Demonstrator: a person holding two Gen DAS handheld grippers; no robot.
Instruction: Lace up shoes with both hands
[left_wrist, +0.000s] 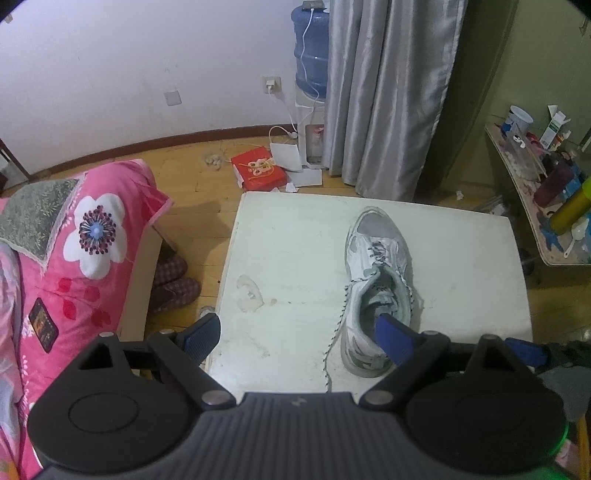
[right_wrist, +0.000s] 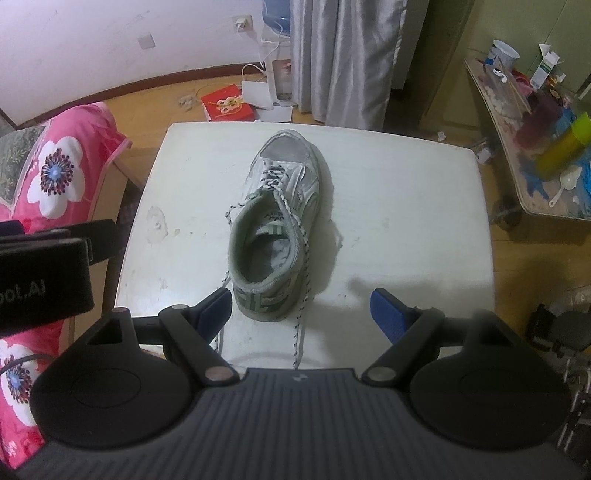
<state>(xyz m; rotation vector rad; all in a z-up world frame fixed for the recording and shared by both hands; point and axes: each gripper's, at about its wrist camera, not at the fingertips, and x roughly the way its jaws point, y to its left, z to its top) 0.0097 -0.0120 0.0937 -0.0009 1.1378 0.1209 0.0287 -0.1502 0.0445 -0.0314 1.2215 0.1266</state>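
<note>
Shoe (right_wrist: 275, 229) untied on table (right_wrist: 406, 221) — left gripper (left_wrist: 299, 332) spread | right gripper (right_wrist: 303, 306) spread

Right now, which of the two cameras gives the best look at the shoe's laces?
The right wrist view. There the shoe sits centred, and both loose laces trail clearly past the heel. In the left wrist view the shoe lies off to the right, the left claw hides part of its heel, and only one lace end is plain.

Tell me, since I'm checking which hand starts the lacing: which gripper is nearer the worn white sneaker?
Right, though only slightly. The right gripper is open just behind the worn white sneaker's heel, roughly centred on it. The left gripper, also open, is off to the sneaker's left.
</note>
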